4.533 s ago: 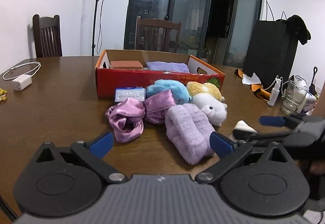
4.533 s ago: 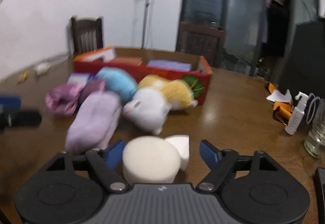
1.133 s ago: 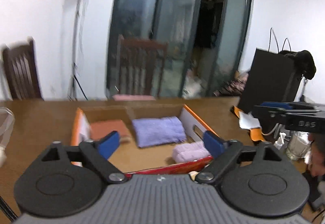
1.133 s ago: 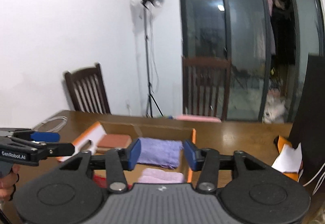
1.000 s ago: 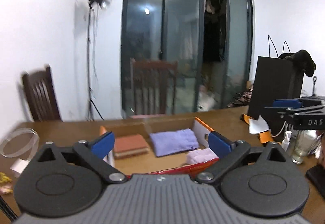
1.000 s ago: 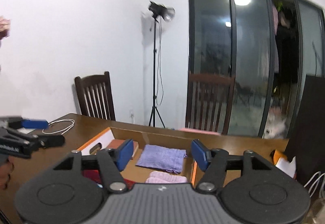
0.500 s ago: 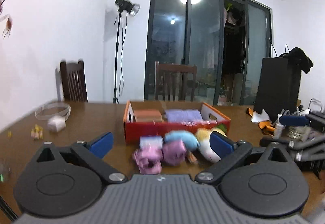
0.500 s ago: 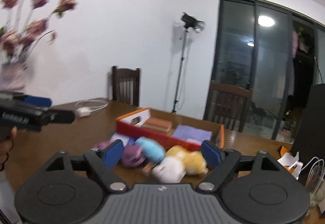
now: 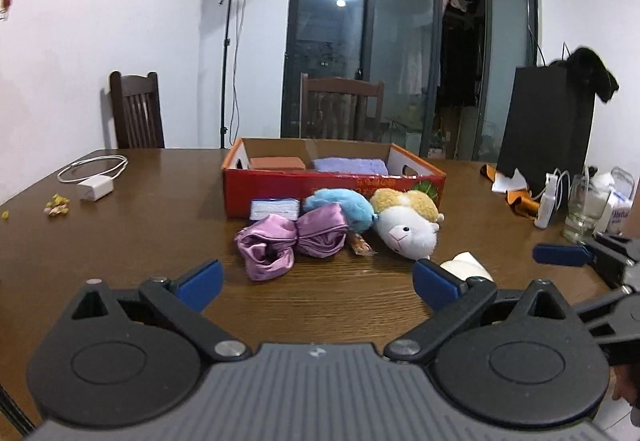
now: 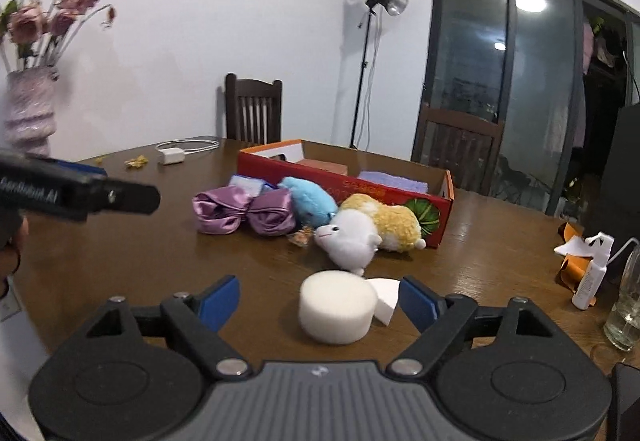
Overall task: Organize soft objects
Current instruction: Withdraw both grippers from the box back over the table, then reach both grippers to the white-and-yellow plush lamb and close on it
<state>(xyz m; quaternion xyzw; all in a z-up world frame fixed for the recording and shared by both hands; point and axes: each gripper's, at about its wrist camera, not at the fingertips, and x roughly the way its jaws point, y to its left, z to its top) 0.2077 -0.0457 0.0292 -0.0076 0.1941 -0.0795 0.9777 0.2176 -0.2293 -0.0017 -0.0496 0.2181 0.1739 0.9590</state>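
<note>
We are dropping back from the red box [image 10: 404, 197] with both the left gripper [image 9: 316, 283] and right gripper [image 10: 319, 301] released, right jaws just widening, nothing pinched, likely lining up the round sponge [image 10: 338, 306] low centre.

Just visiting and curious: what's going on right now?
Both grippers, left and right, open, empty. Round white foam sponge ahead of right gripper, on wooden table. Red cardboard box beyond; nothing in the way.

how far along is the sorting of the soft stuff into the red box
Partly done: the red box already holds a purple towel and a brown block. Nothing is in hand; the left gripper and right gripper are open. Left outside: satin pouches, blue plush, white plush, round sponge.
</note>
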